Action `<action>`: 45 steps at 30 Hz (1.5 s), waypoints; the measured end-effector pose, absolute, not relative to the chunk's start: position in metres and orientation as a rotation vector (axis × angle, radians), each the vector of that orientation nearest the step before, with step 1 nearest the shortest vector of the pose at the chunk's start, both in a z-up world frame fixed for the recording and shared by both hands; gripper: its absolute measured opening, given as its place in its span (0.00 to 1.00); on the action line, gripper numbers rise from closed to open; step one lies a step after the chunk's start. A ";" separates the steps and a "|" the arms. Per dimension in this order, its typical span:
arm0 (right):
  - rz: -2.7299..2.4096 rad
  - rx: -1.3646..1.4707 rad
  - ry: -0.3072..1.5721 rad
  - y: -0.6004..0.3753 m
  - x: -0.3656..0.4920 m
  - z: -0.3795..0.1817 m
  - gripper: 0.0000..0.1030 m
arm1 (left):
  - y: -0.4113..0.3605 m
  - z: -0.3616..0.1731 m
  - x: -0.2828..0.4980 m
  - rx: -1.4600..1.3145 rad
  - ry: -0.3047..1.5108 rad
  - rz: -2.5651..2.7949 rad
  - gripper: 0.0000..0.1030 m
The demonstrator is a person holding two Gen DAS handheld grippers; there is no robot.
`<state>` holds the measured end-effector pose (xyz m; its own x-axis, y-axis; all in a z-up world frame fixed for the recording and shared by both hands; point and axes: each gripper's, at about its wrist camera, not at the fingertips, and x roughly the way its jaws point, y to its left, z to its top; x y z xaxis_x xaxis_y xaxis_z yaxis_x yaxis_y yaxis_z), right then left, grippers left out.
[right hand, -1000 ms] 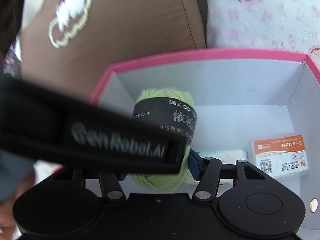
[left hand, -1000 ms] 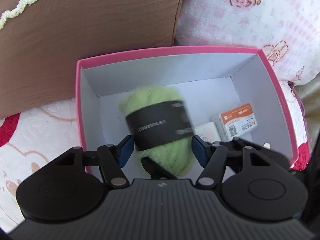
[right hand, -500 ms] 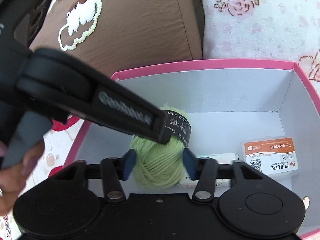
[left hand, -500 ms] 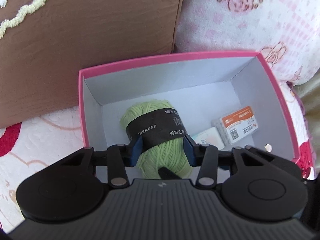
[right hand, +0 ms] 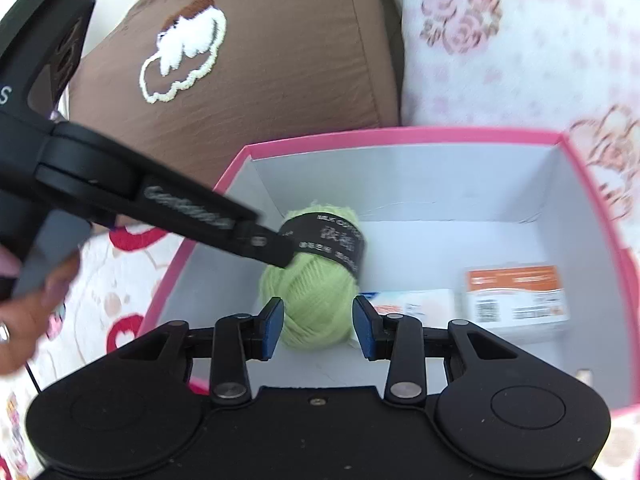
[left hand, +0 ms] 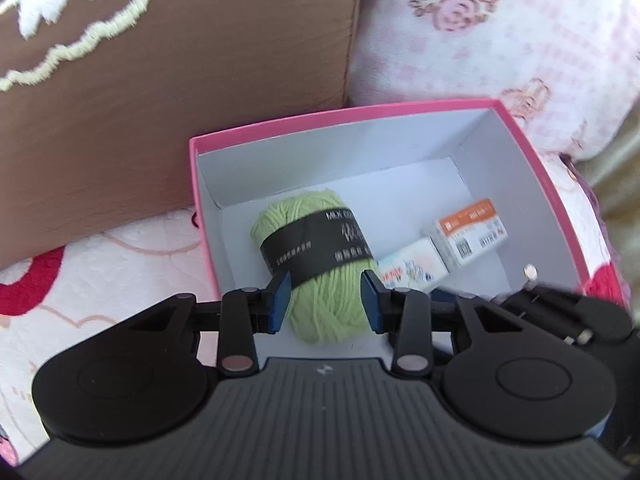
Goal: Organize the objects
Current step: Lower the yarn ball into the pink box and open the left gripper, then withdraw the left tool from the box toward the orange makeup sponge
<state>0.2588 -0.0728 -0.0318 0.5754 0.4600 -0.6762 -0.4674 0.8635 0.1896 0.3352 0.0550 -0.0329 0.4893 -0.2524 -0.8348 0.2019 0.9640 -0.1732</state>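
Seemingly nears done, with yarn (left hand: 320,280) by the box's (left hand: 340,120) left wall, two packs (left hand: 468,236) beside, left gripper (left hand: 326,300) closed empty, right gripper (right hand: 318,326) closing on nothing.

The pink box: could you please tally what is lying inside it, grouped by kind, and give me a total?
Contents of the pink box:
Green yarn ball: 1
Small cartons: 2 (orange-topped carton, pastel-printed carton)
Total: 3
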 end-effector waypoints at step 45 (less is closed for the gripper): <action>0.487 -0.096 0.856 -0.157 0.145 0.081 0.46 | 0.024 0.071 0.118 -0.073 1.084 -0.419 0.57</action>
<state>0.1449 -0.1571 0.0811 0.5531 0.3734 -0.7448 -0.4491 0.8866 0.1109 0.1180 0.0243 0.0714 0.3974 -0.3653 -0.8418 0.2950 0.9195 -0.2598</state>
